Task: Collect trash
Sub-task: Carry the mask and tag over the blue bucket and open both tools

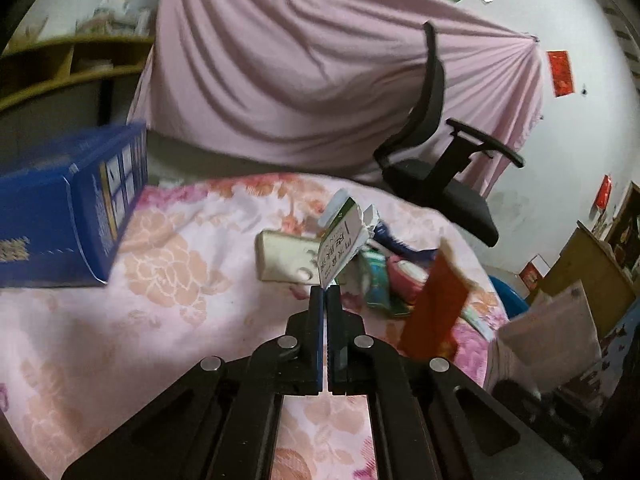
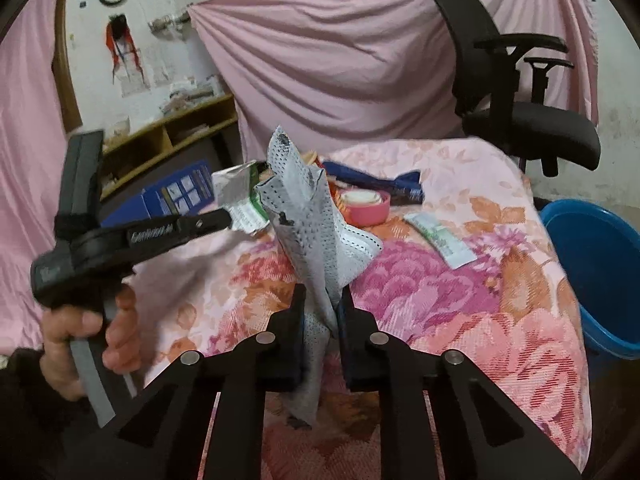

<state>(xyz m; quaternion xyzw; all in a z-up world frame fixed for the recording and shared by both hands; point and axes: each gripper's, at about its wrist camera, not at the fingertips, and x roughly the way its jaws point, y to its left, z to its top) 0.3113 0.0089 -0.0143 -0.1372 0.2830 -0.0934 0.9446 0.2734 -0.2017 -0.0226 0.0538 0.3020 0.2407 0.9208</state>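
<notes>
In the left wrist view my left gripper (image 1: 326, 290) is shut on the lower corner of a torn green-and-white carton (image 1: 344, 240), held above the flowered bedspread (image 1: 160, 320). A flattened white pack (image 1: 284, 258) lies just behind it. In the right wrist view my right gripper (image 2: 322, 296) is shut on a grey perforated sheet (image 2: 308, 220), which stands up between the fingers. The left gripper (image 2: 228, 216) appears there at the left, in a person's hand (image 2: 116, 328), with the carton (image 2: 240, 196) at its tip. More trash lies beyond: a pink tape roll (image 2: 364, 204), a dark blue wrapper (image 2: 376, 184), a white sachet (image 2: 440, 240).
A blue box (image 1: 68, 208) lies on the bed at the left. A blue bucket (image 2: 600, 272) stands off the bed's right side. A black office chair (image 2: 520, 92) is behind the bed, in front of a pink curtain (image 2: 340, 60). A red strip (image 1: 434, 300) stands to the right of the left gripper.
</notes>
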